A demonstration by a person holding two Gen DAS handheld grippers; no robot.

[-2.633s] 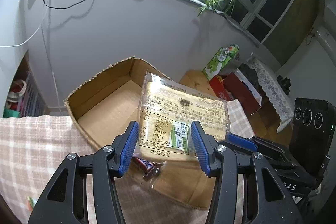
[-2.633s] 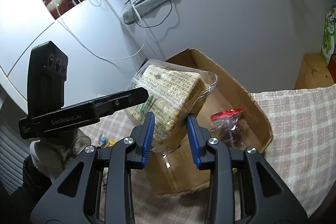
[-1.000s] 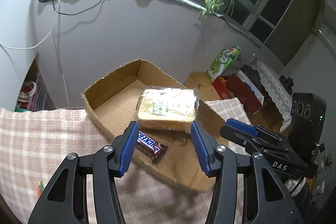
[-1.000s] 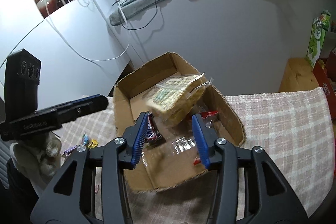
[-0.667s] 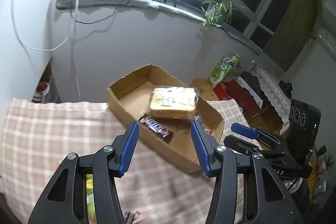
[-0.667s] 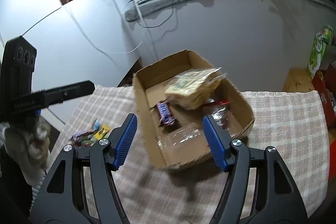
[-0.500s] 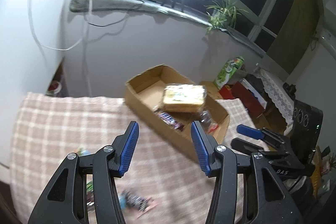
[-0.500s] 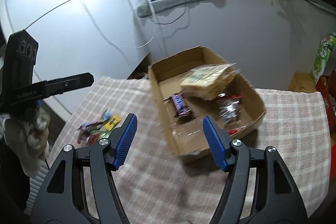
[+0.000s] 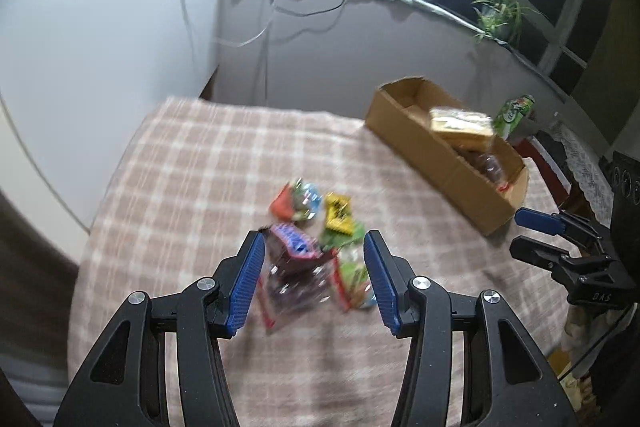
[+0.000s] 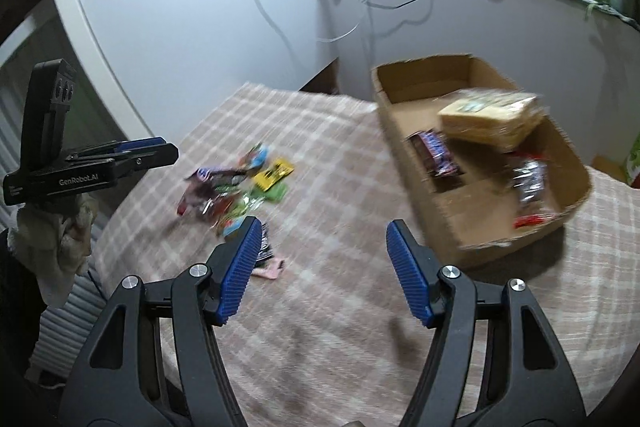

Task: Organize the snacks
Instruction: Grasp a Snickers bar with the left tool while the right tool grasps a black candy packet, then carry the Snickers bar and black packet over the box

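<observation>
Left gripper [image 9: 314, 281] fingers spread over snack pile [image 9: 316, 231] (blurred), right gripper [image 10: 324, 275] fingers wide apart, both holding nothing

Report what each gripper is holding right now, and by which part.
Nothing is held. The left gripper is open above the loose snack pile, and the right gripper is open over bare tablecloth.

We see a pink-and-cream checked cloth [image 10: 344, 163] over the bench and a plain brown cardboard box [image 10: 476, 227]. The loose snack wrappers [image 9: 316, 227] show red, yellow, green and blue, and our jaws carry ribbed blue pads [image 10: 240, 267] on black frames.
</observation>
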